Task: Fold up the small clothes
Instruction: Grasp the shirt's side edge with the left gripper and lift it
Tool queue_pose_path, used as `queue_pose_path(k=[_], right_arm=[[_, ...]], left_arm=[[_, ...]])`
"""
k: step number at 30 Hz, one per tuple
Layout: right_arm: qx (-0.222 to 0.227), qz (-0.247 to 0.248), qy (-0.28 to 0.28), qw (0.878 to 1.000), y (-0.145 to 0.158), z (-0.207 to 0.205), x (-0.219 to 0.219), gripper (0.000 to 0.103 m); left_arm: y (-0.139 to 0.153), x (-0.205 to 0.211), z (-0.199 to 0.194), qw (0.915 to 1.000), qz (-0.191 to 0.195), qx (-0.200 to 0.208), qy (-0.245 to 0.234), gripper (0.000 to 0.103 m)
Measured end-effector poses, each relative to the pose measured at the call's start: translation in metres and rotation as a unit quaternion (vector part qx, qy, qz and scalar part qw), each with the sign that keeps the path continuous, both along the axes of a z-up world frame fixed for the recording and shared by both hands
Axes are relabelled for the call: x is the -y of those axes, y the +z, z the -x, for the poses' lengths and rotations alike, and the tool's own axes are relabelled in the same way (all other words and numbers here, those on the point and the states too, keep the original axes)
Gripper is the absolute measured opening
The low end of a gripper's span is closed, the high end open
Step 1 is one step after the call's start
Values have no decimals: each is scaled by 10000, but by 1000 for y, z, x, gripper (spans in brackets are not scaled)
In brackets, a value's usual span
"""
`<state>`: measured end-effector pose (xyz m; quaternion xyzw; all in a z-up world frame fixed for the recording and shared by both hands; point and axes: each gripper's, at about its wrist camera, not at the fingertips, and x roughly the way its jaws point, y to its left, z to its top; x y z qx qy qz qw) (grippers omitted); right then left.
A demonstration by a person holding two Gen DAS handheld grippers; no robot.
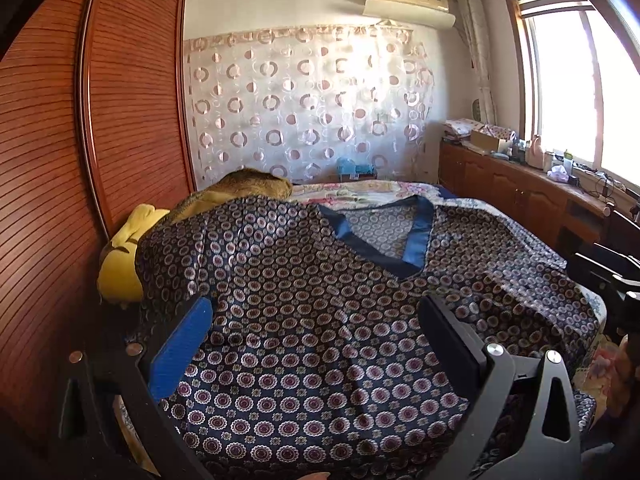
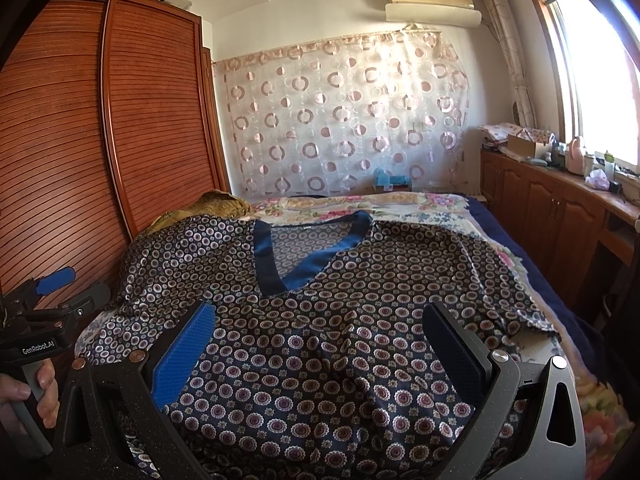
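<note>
A dark blue top [image 1: 320, 320] with a small round pattern and a plain blue V-neck band [image 1: 418, 236] lies spread face up on the bed, neck away from me. It also shows in the right wrist view [image 2: 340, 320]. My left gripper [image 1: 316, 316] hovers open over its left half, jaws wide apart and empty. My right gripper [image 2: 320, 320] hovers open over the lower middle of the top, also empty. The left gripper also shows at the left edge of the right wrist view [image 2: 52, 280], held by a hand.
The bed [image 2: 400, 204] has a floral cover. A brown blanket [image 1: 256, 188] and a yellow pillow [image 1: 124, 256] lie at its left, against the wooden wardrobe [image 1: 60, 160]. Low wooden cabinets [image 2: 552, 216] with clutter stand under the window on the right.
</note>
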<state>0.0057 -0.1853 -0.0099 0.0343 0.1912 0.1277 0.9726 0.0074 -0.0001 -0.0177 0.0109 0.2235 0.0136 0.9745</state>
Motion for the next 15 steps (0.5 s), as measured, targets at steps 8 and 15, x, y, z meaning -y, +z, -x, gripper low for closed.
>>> queue_pose_path(k=[8, 15], right_arm=[[-201, 113, 110, 9997, -6, -21, -6, 103], [-134, 419, 259, 9987, -12, -41, -18, 103]], left_arm=[[-27, -23, -17, 9991, 219, -318, 171, 103], [-38, -54, -30, 9978, 354, -432, 362, 103]])
